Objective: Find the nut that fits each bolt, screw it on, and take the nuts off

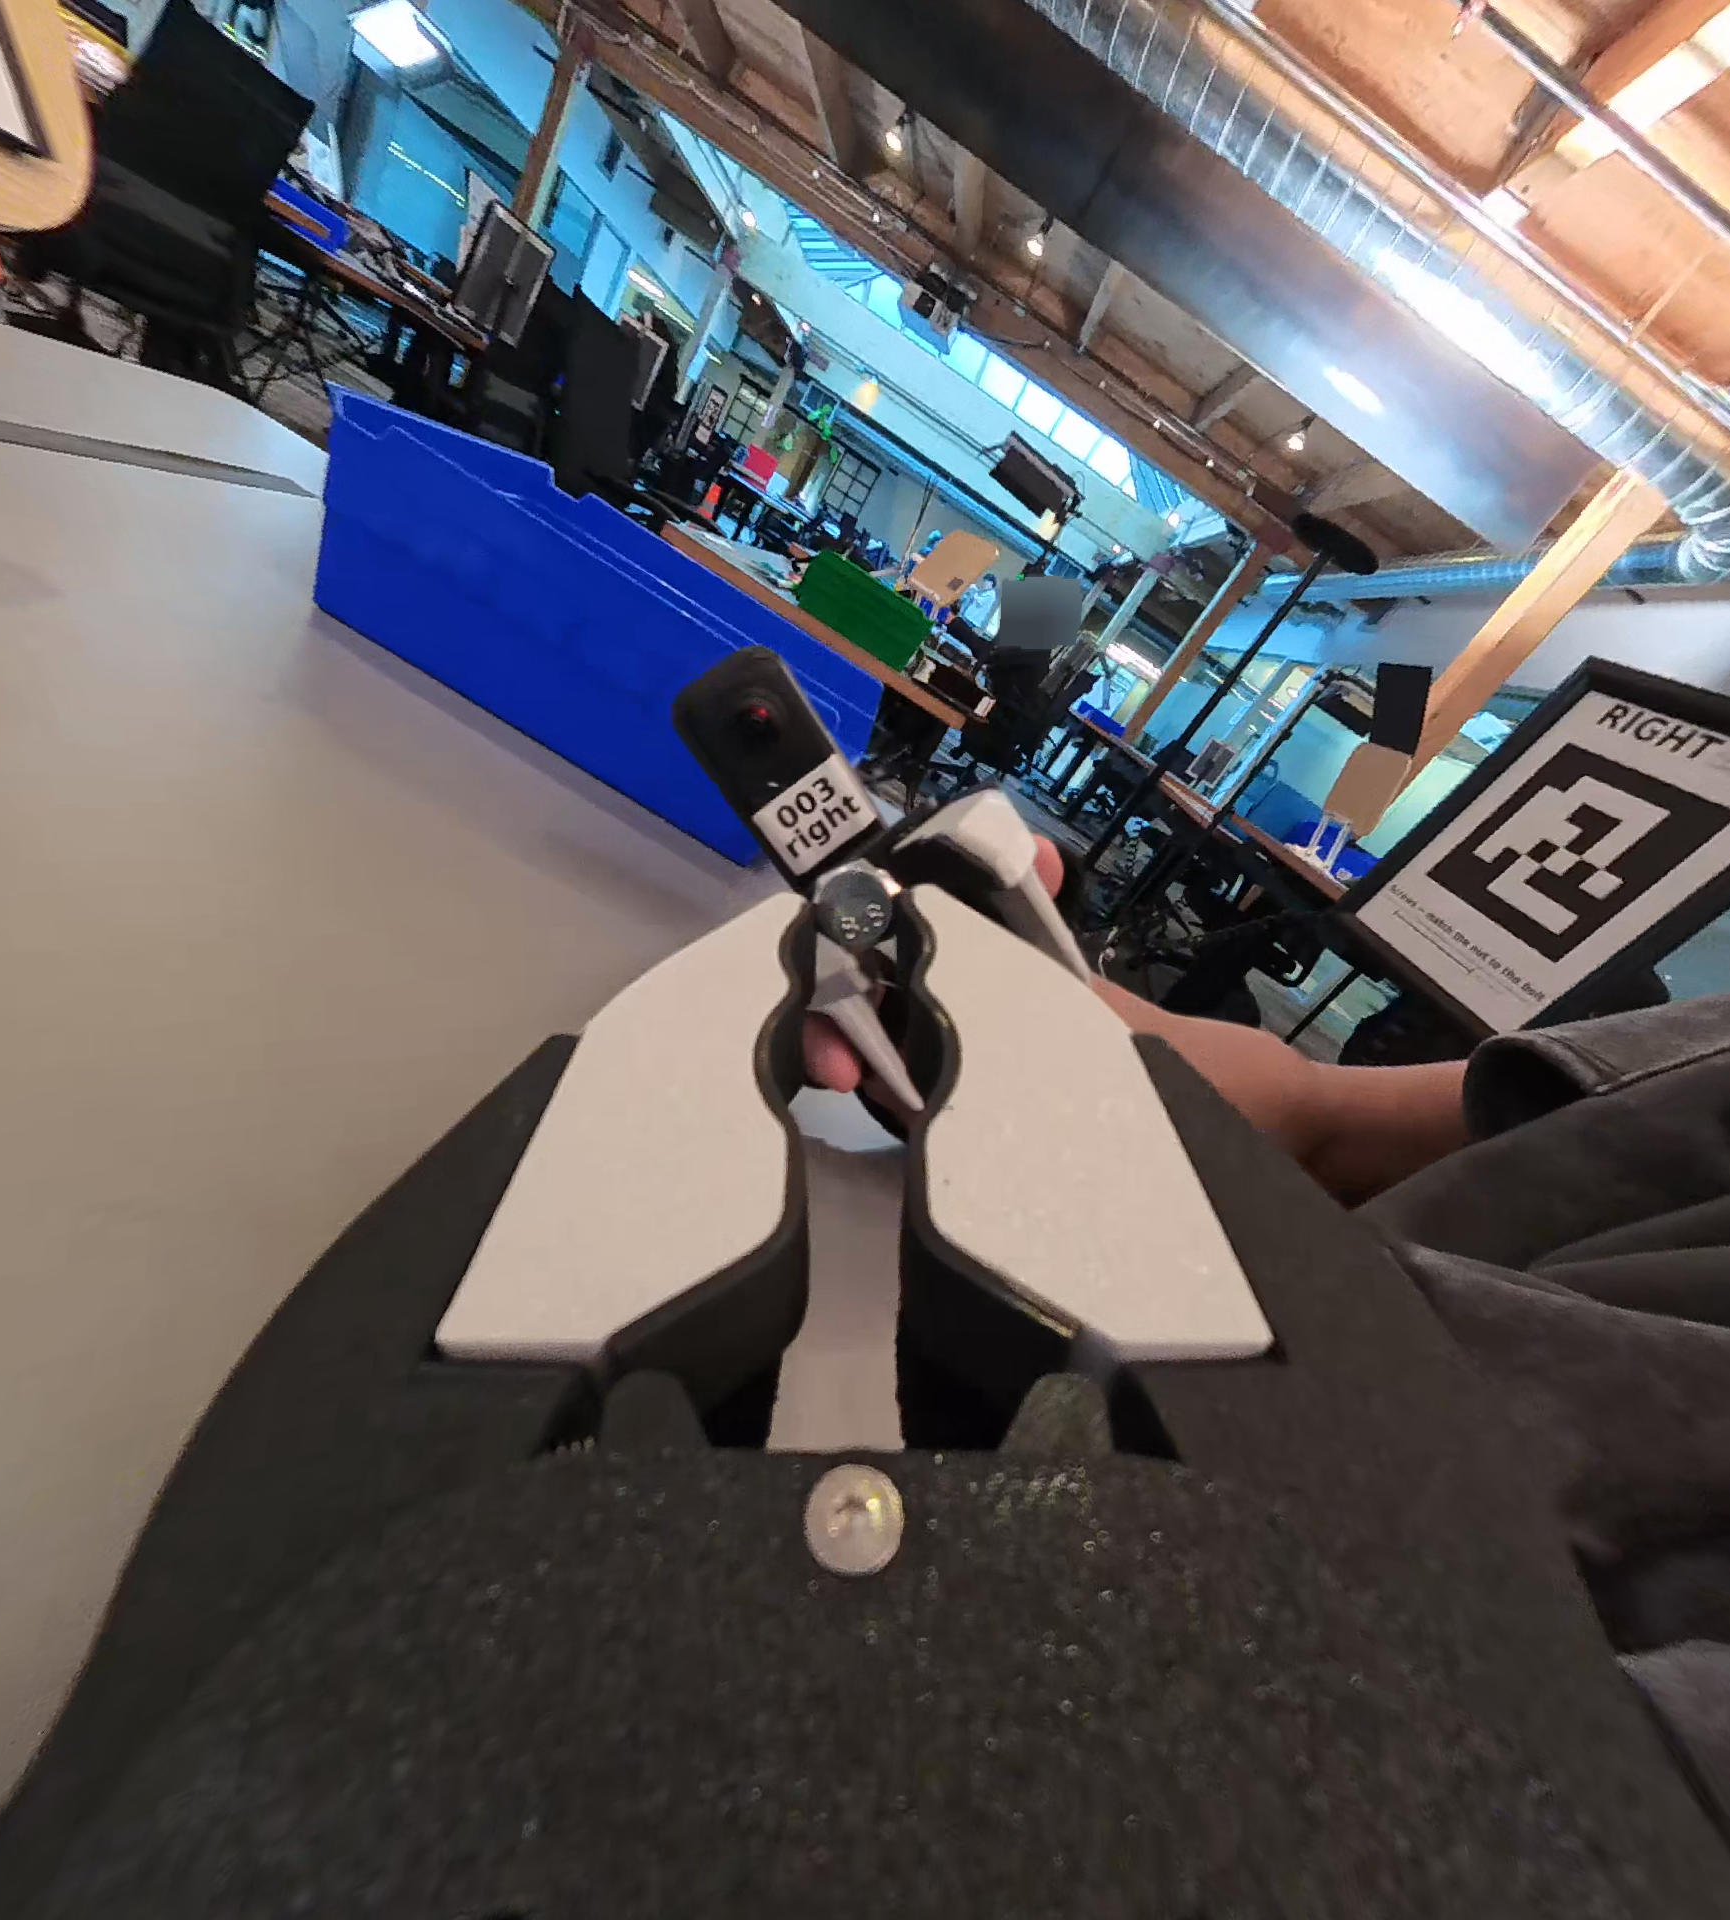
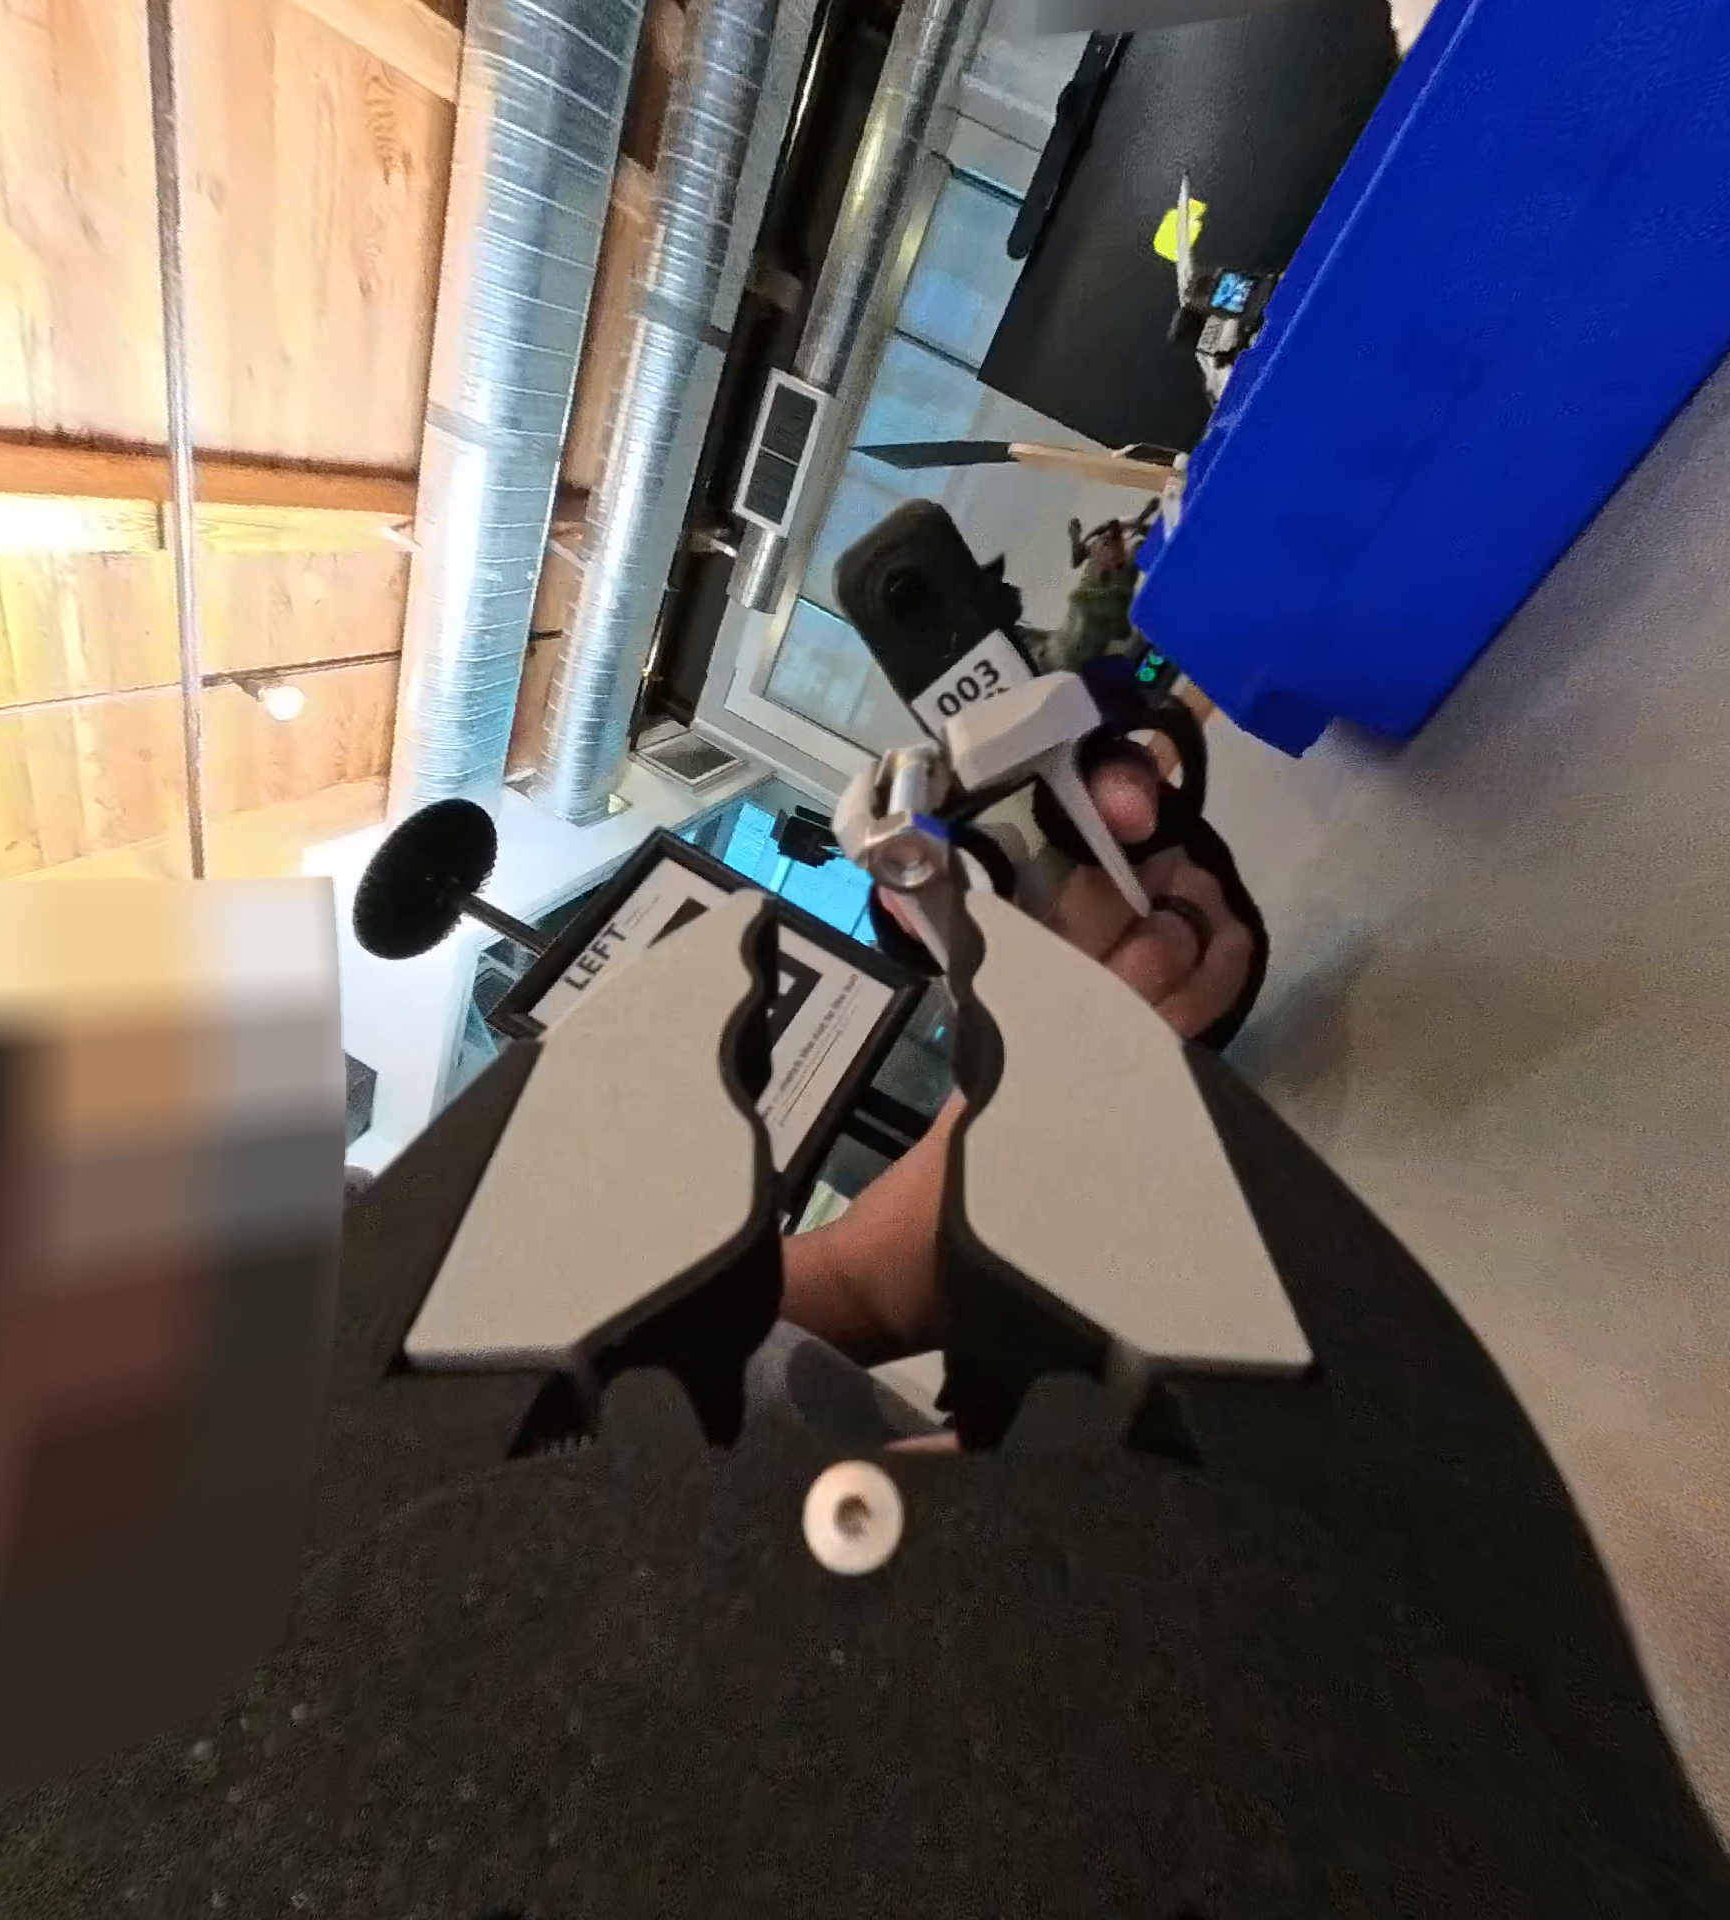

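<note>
Room: open workshop with timber ceiling and ducts; grey table (image 1: 113, 831) below me, blue bin (image 1: 528, 592) at its far side.
Left gripper (image 1: 856, 940): raised off the table, in front of the bin's right end; fingers pressed onto a bolt (image 1: 853, 914), pinching it by the head.
Bolt: in the air, clear of the table, shank pointing away from me toward my other tool.
Nut (image 2: 908, 862): a small silver piece at the shank's end looks like one. I cannot tell how far it is threaded on.
Right gripper (image 2: 856, 920): just right of the bin in the left view, facing the bolt; fingers spread, one tip just beside the nut. I cannot tell if it touches.
Card (image 1: 1588, 842): framed marker, well right of the bin, upright.
Done: my guess is that one pair is matched and brought together.
Left: turning this nut on or off. No other bolts or nuts show, so I cannot count the remainder.
</note>
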`<action>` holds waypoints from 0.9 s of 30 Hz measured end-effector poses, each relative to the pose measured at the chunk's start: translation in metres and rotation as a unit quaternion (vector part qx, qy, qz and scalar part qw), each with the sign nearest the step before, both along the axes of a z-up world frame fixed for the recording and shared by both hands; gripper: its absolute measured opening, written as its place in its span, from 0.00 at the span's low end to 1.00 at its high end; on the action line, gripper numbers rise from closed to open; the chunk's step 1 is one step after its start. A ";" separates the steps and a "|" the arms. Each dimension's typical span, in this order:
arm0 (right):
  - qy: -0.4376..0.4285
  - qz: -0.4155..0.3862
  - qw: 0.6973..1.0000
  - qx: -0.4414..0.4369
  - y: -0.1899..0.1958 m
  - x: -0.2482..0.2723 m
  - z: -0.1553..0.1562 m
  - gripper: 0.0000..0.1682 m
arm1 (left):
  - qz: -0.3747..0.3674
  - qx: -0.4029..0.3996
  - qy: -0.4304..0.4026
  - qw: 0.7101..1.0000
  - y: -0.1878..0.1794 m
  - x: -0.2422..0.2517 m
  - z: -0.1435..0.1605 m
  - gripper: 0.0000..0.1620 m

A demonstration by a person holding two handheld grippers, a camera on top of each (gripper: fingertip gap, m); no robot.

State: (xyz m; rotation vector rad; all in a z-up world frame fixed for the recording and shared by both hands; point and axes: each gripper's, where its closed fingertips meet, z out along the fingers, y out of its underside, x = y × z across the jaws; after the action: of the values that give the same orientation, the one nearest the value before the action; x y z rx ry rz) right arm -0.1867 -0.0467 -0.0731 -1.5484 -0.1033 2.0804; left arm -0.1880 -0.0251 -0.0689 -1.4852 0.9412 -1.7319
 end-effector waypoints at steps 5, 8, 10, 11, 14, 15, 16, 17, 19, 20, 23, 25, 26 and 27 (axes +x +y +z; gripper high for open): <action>-0.003 -0.027 1.000 0.006 0.008 0.001 0.002 0.17 | -0.007 -0.006 0.004 1.000 -0.003 0.004 -0.002 0.09; -0.015 -0.024 1.000 0.007 0.007 0.000 -0.002 0.10 | -0.007 -0.004 0.003 1.000 -0.004 0.004 -0.002 0.09; -0.024 -0.032 0.999 0.011 0.009 0.001 -0.004 0.08 | -0.003 -0.004 0.005 1.000 -0.004 0.005 -0.002 0.09; -0.025 -0.035 0.999 0.015 0.010 0.002 -0.004 0.08 | -0.007 -0.007 0.005 1.000 -0.004 0.005 -0.003 0.09; -0.069 -0.057 0.994 0.064 0.010 0.003 -0.004 0.08 | -0.019 -0.019 0.005 1.000 -0.005 0.004 -0.004 0.09; -0.102 -0.072 0.987 0.097 0.010 0.003 -0.005 0.08 | -0.023 -0.027 0.004 0.999 -0.005 0.004 -0.004 0.08; -0.144 -0.091 0.975 0.142 0.010 0.003 -0.006 0.08 | -0.028 -0.038 0.000 0.999 -0.005 0.003 -0.004 0.08; -0.187 -0.108 0.957 0.194 0.009 0.003 -0.006 0.08 | -0.037 -0.052 -0.007 0.998 -0.006 0.003 -0.003 0.08; -0.285 -0.141 0.899 0.301 0.008 0.003 -0.008 0.08 | -0.047 -0.071 -0.012 0.996 -0.008 0.003 -0.003 0.08; -0.323 -0.155 0.864 0.354 0.006 0.004 -0.008 0.09 | -0.058 -0.083 -0.014 0.995 -0.010 0.004 -0.003 0.08; -0.416 -0.194 0.744 0.486 0.004 0.010 -0.009 0.08 | -0.089 -0.147 -0.004 0.985 -0.014 0.007 -0.006 0.08; -0.446 -0.210 0.684 0.538 -0.001 0.012 -0.007 0.08 | -0.086 -0.173 -0.002 0.981 -0.012 0.007 -0.009 0.08; -0.466 -0.222 0.650 0.558 0.000 0.014 -0.007 0.08 | -0.088 -0.171 -0.001 0.981 -0.013 0.007 -0.009 0.08; -0.483 -0.231 0.619 0.574 0.001 0.016 -0.006 0.08 | -0.092 -0.169 -0.010 0.981 -0.013 0.006 -0.007 0.08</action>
State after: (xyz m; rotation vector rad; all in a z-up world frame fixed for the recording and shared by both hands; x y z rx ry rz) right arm -0.1708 -0.0457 -0.0792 -1.3197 -1.0522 0.2638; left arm -0.1822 -0.0385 -0.0757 -1.6289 0.8248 -2.1203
